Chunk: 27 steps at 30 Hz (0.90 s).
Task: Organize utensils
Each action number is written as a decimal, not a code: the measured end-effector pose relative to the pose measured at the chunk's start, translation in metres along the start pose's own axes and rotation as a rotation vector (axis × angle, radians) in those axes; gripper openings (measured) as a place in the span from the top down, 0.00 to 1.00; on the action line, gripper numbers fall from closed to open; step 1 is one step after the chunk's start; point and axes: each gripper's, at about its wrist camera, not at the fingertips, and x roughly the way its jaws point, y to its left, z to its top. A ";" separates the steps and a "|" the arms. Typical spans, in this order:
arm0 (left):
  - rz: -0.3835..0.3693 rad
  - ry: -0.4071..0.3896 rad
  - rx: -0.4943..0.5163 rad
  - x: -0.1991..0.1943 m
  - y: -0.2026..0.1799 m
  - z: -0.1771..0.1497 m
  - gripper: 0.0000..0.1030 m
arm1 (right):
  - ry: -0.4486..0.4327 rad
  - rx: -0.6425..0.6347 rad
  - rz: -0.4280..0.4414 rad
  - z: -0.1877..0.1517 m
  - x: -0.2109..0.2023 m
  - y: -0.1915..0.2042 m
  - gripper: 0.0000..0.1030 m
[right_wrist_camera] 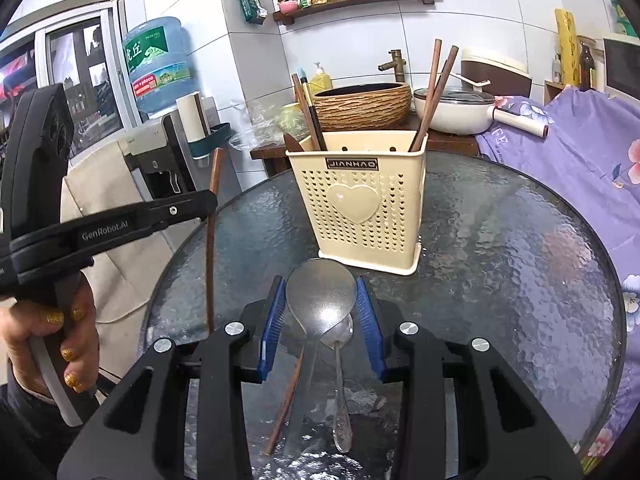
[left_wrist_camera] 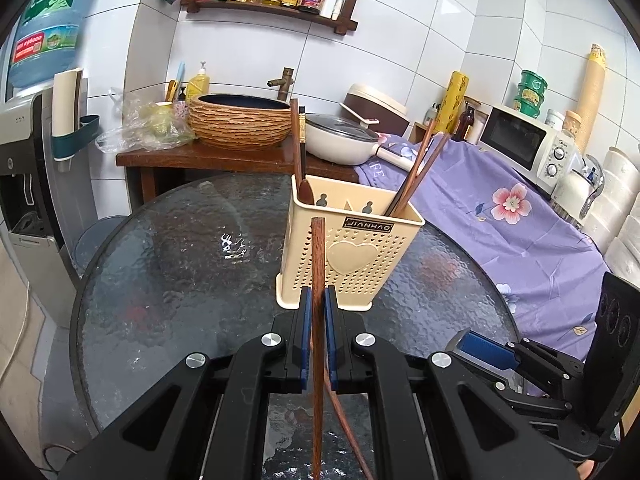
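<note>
Closest to the person, both hands are loaded. The left gripper (left_wrist_camera: 316, 308) has its jaws pinched tight on a single wooden chopstick (left_wrist_camera: 318, 300), which stands nearly upright between the blue pads (left_wrist_camera: 306, 320). The right gripper (right_wrist_camera: 320, 312) has its jaws partway apart, closed on the bowl of a big metal spoon (right_wrist_camera: 320, 300), with the handle hanging down toward the table.

Under that spoon, on the near side of the glass table (right_wrist_camera: 500, 260), there's still stuff lying loose: a smaller metal spoon (right_wrist_camera: 340, 360) and one more chopstick (right_wrist_camera: 286, 400), just beside each other. I can't tell if anything else hides under the gripper bodies.

A bit further out, mid-table, sits the cream utensil holder (right_wrist_camera: 356, 200) with the heart on the front. It already has a few things in it: a group of brown chopsticks (right_wrist_camera: 432, 96) leaning in the right compartment, and a couple of sticks plus a dark wooden spoon-ish thing (right_wrist_camera: 294, 144) on the left. The middle looks empty from here.

So I'd call it roughly halfway. Some pieces are sorted, two are in the air and not yet dropped in, and at least two are left on the table. The held chopstick probably belongs with the right bunch.

Beyond that it's just kitchen: the woven sink basin (right_wrist_camera: 364, 104) and a white pan (right_wrist_camera: 452, 112).
</note>
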 end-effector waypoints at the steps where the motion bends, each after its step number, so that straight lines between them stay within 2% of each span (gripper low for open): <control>1: -0.004 -0.001 0.001 -0.001 0.000 0.001 0.94 | -0.004 0.000 0.000 0.003 -0.001 0.000 0.64; 14: -0.023 -0.061 0.044 -0.017 -0.015 0.033 0.94 | -0.082 -0.020 -0.027 0.051 -0.015 0.003 0.64; 19: -0.041 -0.089 0.054 -0.023 -0.024 0.057 0.95 | -0.145 -0.030 -0.066 0.080 -0.020 0.001 0.64; 23: -0.024 -0.127 0.080 -0.029 -0.033 0.078 0.95 | -0.171 -0.050 -0.111 0.105 -0.018 0.001 0.64; 24: -0.025 -0.133 0.083 -0.030 -0.034 0.083 0.99 | -0.178 -0.050 -0.119 0.110 -0.018 0.001 0.64; 27: -0.033 -0.148 0.090 -0.033 -0.040 0.103 1.00 | -0.206 -0.043 -0.140 0.132 -0.018 -0.003 0.64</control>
